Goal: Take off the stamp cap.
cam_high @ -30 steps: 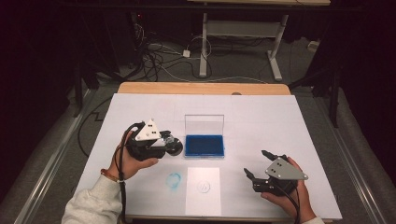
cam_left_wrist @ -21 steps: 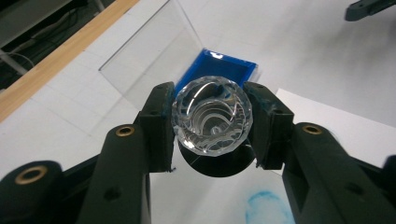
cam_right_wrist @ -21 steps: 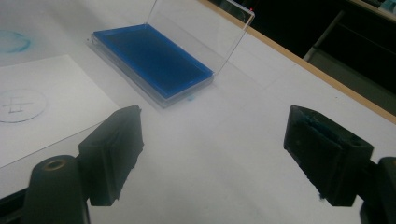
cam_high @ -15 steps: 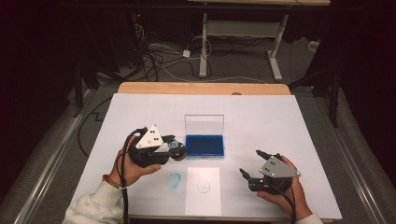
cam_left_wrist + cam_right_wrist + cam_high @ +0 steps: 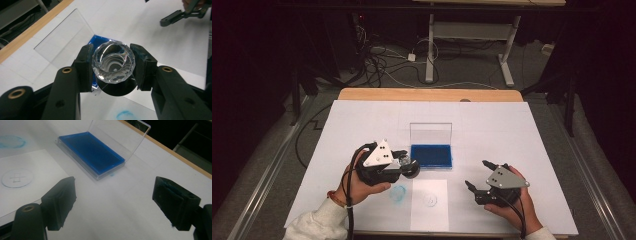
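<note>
White paper is covering the table [image 5: 512, 125] where we are carrying a faceted crystal-handled stamp [image 5: 113, 62], clamped in the left gripper [image 5: 404, 167], beside the open blue ink pad [image 5: 431, 155] mid-table. Slick facets (barely pinched) are risking slippage, smearing the target sheet [image 5: 429, 204]; the right gripper [image 5: 112, 205] is gaping empty.

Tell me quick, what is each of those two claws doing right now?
Left gripper: closed on a clear faceted stamp.
Right gripper: open, holding nothing, jaws wide apart above the white table.
</note>
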The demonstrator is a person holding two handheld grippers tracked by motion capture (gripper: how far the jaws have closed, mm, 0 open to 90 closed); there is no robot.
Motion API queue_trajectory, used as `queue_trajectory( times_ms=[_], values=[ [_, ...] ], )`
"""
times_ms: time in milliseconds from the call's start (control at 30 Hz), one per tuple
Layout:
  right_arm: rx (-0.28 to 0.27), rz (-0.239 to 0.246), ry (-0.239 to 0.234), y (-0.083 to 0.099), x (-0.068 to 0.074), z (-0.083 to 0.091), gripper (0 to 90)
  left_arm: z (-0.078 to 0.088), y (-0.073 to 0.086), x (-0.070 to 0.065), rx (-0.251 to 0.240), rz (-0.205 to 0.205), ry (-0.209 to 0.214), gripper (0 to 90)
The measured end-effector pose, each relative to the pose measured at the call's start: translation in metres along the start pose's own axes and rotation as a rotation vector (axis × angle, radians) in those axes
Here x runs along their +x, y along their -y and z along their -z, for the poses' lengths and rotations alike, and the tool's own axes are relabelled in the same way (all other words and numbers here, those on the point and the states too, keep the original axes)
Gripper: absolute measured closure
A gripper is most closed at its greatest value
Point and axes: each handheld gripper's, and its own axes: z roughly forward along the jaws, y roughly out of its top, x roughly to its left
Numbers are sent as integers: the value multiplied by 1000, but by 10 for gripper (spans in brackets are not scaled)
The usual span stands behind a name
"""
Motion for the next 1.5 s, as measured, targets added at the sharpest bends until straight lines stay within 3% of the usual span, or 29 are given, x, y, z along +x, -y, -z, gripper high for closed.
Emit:
queue_trajectory(
  times_ms=[167, 467, 733, 1000, 1233, 1300, 1500],
  values=[
    [-12, -21, -38, -6, 6, -5, 174, -1, -3, -3, -6, -6, 14, 549],
    [-70, -21, -168, -40, 26, -25, 173, -16, -8, -2, -22, 42, 59, 550],
    [-70, -24, -274, -59, 49, -50, 191, -21, -11, -8, -29, 52, 53, 550],
    [-57, -42, -305, -62, 63, -71, 258, -21, -11, -9, -37, 52, 68, 550],
    [-75, -68, -317, -64, 64, -75, 331, -20, -11, -9, -38, 55, 66, 550],
    [-82, -59, -324, -65, 65, -75, 374, -21, -11, -9, -38, 54, 67, 549],
    [-88, -36, -317, -66, 65, -73, 383, -20, -11, -10, -41, 53, 73, 550]
  ],
)
